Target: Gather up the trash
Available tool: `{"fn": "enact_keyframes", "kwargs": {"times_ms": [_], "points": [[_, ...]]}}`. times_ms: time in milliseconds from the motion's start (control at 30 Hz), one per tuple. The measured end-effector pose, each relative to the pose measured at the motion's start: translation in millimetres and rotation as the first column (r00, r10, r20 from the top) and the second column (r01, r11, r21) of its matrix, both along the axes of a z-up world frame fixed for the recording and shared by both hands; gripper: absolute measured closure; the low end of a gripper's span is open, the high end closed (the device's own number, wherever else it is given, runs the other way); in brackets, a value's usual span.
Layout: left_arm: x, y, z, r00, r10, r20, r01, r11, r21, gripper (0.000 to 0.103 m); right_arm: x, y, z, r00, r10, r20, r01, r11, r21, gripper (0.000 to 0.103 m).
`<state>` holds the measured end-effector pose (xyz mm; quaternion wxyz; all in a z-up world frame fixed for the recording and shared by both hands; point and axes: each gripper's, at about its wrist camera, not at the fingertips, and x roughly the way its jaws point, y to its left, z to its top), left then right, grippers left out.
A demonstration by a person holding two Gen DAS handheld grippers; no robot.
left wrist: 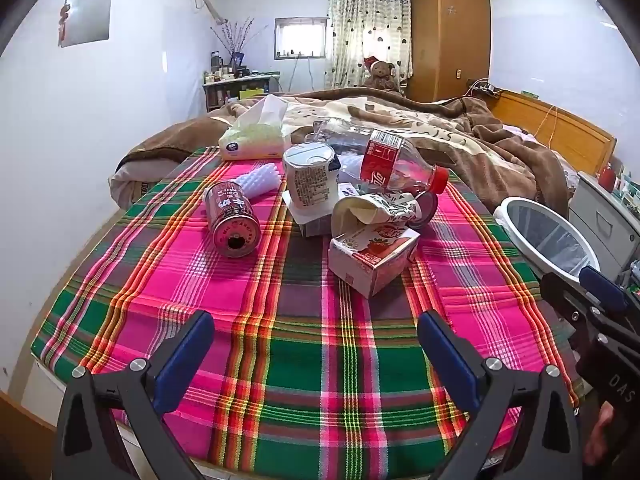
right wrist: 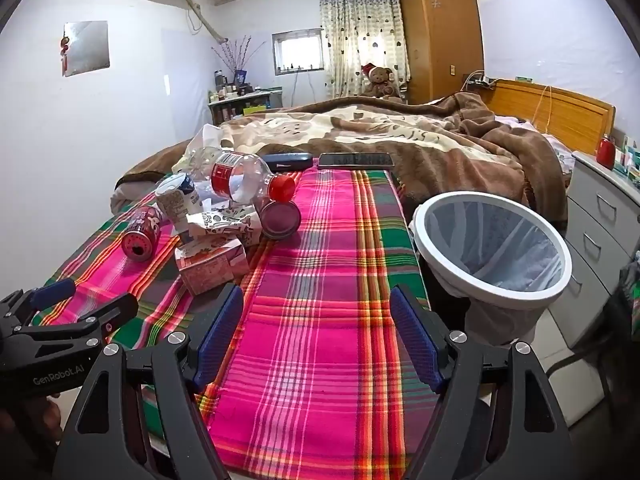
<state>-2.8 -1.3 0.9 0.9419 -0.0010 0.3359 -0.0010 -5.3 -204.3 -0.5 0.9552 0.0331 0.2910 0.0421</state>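
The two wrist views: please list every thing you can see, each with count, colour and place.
can: 1, red, lying left on the plaid cloth
paper cup: 1, white, in the pile
plastic bottle: 1, clear, red cap, atop the pile
carton: 1, pink-white, front of the pile
tissue pack: 1, pale, behind the pile
phone: 1, black, far cloth edge
bin: 1, white rim, right of the bed
teddy bear: 1, brown, far end
left gripper: open, empty
right gripper: open, empty
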Motion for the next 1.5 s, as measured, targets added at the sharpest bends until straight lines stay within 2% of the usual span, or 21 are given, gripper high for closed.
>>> {"fn": "enact_keyframes", "kwargs": {"times_ms": [1500], "points": [[-0.3, -0.6, 3.5, 1.0, -0.005, 0.007, 0.005, 1.0, -0.003, 0.0, -1.4, 1.8, 1.5, 1.0, -0.004, 0.004, 0.004, 1.0, -0.01, 0.026]]}}
